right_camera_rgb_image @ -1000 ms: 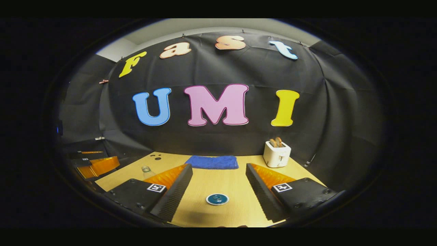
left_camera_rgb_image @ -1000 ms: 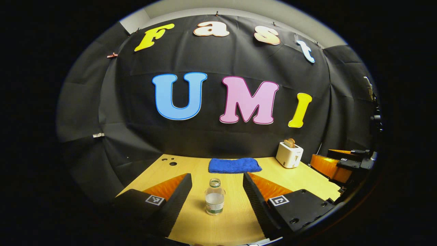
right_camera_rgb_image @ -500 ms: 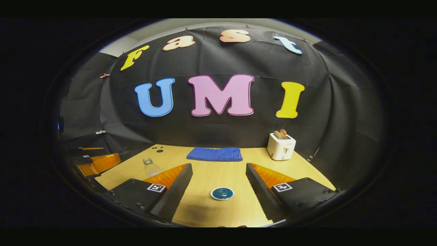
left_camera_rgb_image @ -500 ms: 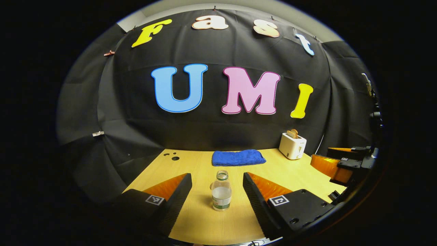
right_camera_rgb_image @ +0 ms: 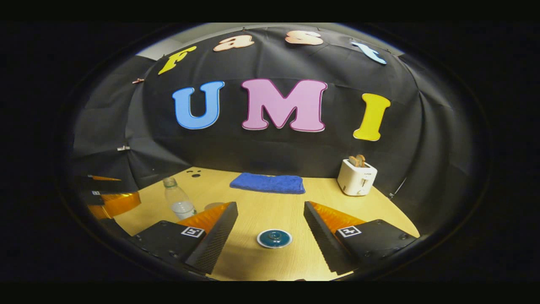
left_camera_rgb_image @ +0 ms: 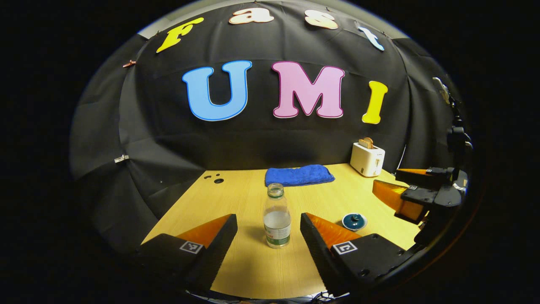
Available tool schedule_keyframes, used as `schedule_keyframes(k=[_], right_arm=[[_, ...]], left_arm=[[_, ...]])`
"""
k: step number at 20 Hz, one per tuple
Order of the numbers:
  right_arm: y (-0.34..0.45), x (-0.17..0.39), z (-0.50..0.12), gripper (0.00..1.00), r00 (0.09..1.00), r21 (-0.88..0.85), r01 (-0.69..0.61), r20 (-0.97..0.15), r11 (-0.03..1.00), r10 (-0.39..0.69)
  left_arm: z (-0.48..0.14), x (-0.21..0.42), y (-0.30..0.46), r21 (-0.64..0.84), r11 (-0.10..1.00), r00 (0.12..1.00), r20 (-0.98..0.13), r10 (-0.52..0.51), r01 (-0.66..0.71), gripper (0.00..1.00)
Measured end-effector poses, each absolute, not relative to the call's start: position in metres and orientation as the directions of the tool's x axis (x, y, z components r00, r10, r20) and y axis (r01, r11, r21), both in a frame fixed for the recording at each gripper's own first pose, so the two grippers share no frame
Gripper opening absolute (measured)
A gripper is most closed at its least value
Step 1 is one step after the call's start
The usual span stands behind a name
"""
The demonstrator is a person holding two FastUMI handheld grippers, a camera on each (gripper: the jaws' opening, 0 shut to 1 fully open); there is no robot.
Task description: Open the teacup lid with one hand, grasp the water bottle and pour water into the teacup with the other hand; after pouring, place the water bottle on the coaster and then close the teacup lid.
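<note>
A clear water bottle [left_camera_rgb_image: 277, 220] without a cap, partly filled, stands upright on the wooden table [left_camera_rgb_image: 253, 270]. It is just ahead of my left gripper [left_camera_rgb_image: 268, 218], which is open with its fingers on either side of it and not touching. To the right sits the teal teacup [left_camera_rgb_image: 354, 221] with its lid on. In the right gripper view the teacup lid [right_camera_rgb_image: 274, 238] lies ahead of my open right gripper [right_camera_rgb_image: 270, 207], between and below its fingers. The bottle [right_camera_rgb_image: 179, 202] stands at the left there. A round tan disc [right_camera_rgb_image: 212, 206], perhaps the coaster, peeks out beside it.
A folded blue towel [left_camera_rgb_image: 299, 175] lies at the back of the table. A white toaster [left_camera_rgb_image: 368, 158] with bread in it stands at the back right. Small dark holes [left_camera_rgb_image: 217, 180] mark the table's far left. The right gripper's fingers [left_camera_rgb_image: 390, 194] show at the right edge.
Both views have tilted down and moved in. The bottle looks taller and closer between the left fingers. The teacup has come into the left gripper view. Both grippers stay open.
</note>
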State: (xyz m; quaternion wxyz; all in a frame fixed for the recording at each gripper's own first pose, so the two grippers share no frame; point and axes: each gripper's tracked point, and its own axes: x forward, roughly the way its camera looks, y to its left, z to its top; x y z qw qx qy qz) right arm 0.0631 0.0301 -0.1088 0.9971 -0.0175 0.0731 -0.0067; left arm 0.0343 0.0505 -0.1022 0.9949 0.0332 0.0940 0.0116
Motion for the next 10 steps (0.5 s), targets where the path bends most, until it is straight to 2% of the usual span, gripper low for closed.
schedule_keyframes(k=[10], right_arm=[[0.019,0.124,-0.215,0.98,0.988,-0.084,0.059,-0.135,0.995,-0.070]], left_arm=[[-0.208,0.045,0.058,0.080,0.996,0.963,-0.262,0.058,-0.038,0.94]])
